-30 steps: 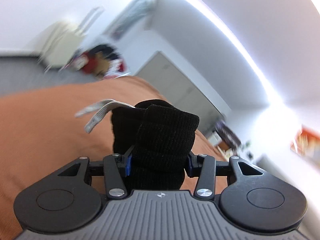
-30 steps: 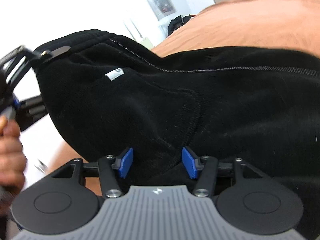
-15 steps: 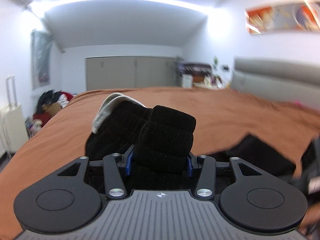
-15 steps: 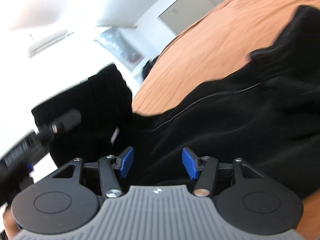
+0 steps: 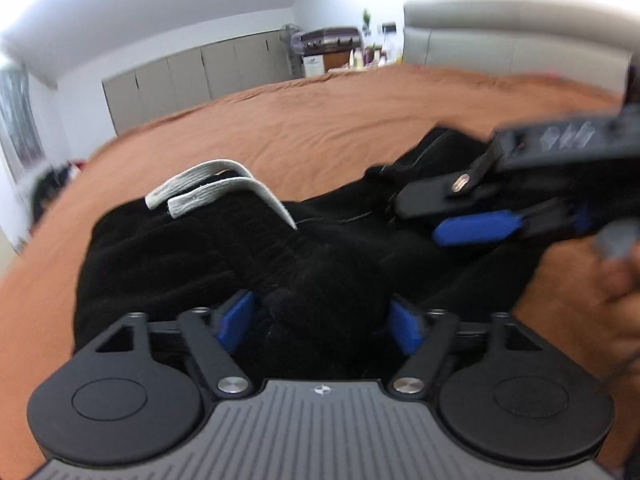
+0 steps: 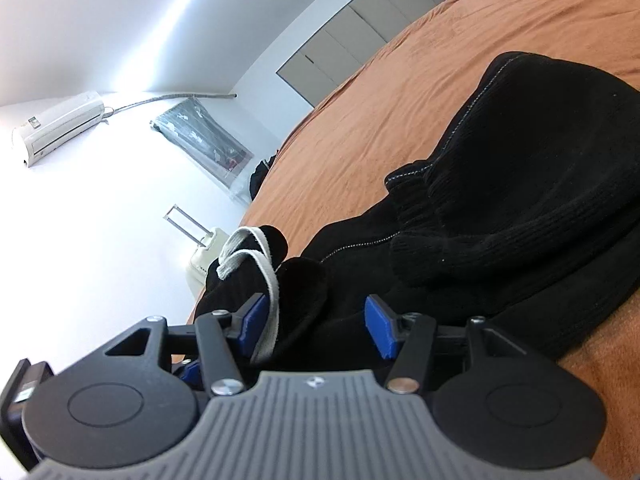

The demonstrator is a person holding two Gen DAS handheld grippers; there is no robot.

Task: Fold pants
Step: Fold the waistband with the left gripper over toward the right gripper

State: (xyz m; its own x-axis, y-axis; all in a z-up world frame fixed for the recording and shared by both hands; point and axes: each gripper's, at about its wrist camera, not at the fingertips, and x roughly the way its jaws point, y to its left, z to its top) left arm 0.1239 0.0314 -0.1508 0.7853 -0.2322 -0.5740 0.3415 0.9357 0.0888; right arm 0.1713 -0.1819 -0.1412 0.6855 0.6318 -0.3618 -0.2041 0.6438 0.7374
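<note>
Black ribbed pants [image 5: 224, 248] lie bunched on the orange bed, with two white drawstring ends [image 5: 208, 190] on top. My left gripper [image 5: 320, 320] is shut on a thick fold of the pants. In the right wrist view the pants [image 6: 520, 184] are piled ahead, and the drawstring [image 6: 256, 256] runs past the left pad. My right gripper [image 6: 316, 324] has black cloth between its pads and looks shut on it. The right gripper also shows in the left wrist view [image 5: 480, 216], low over the pants at the right.
The orange bedspread [image 5: 320, 120] stretches ahead. Grey wardrobes [image 5: 192, 68] and a cluttered dresser [image 5: 332, 48] stand against the far wall. A grey headboard [image 5: 512, 36] is at the right. A white suitcase [image 6: 204, 252] stands by the wall at the left.
Both grippers have come down from the raised hold to the bed. The pants have dropped with them and now lie bunched on the bedspread. The right gripper has come close to the left one.
</note>
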